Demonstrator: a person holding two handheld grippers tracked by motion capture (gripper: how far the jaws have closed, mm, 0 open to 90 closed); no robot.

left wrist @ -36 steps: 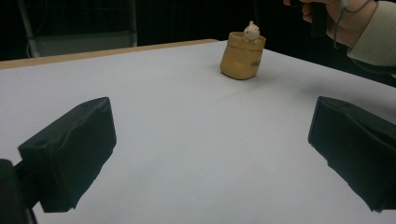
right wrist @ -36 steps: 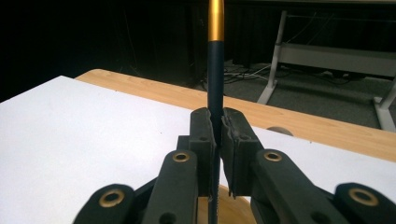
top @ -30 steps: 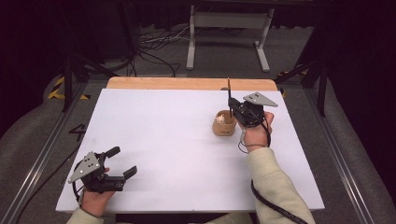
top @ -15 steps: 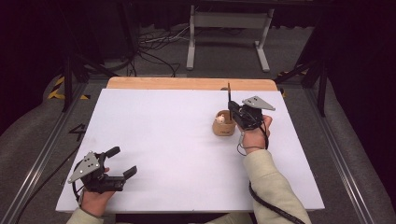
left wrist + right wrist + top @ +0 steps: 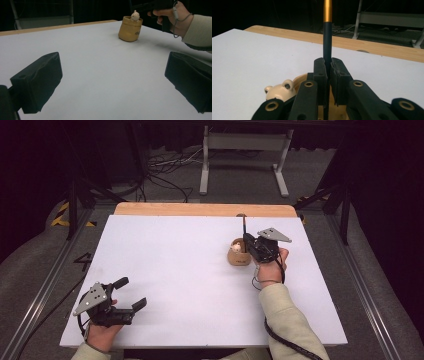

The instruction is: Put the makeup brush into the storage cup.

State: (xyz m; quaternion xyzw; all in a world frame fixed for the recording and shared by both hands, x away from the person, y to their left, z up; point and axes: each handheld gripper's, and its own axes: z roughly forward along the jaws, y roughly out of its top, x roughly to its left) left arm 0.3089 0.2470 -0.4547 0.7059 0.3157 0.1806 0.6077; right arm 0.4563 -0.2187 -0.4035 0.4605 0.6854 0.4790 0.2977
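Tongs on the right (image 5: 246, 241) are clamped tight on a thin dark stick with a gold band (image 5: 327, 37), holding it upright directly over the tan cup (image 5: 239, 255), which has a small pale animal figure (image 5: 135, 16) at its rim. The left tongs (image 5: 131, 293) rest gaping and empty, well apart from the cup, near the desk's front left corner.

The main risk, as I judge it, is the stick's lower end catching the cup's rim or the little figure instead of dropping cleanly inside. The cup looks light and stands free on the desk (image 5: 175, 270), so a sideways nudge from the stick or from the tongs' body could tip it or slide it. The stick is also gripped along a narrow line between the pads, so it could swivel if its tip meets resistance. How deep its lower end already sits in the cup I cannot tell.

For room, the cup stands toward the far right of the white desk, not far from the wooden strip (image 5: 200, 209) along the back edge. Wide bare surface lies to the cup's left and front.
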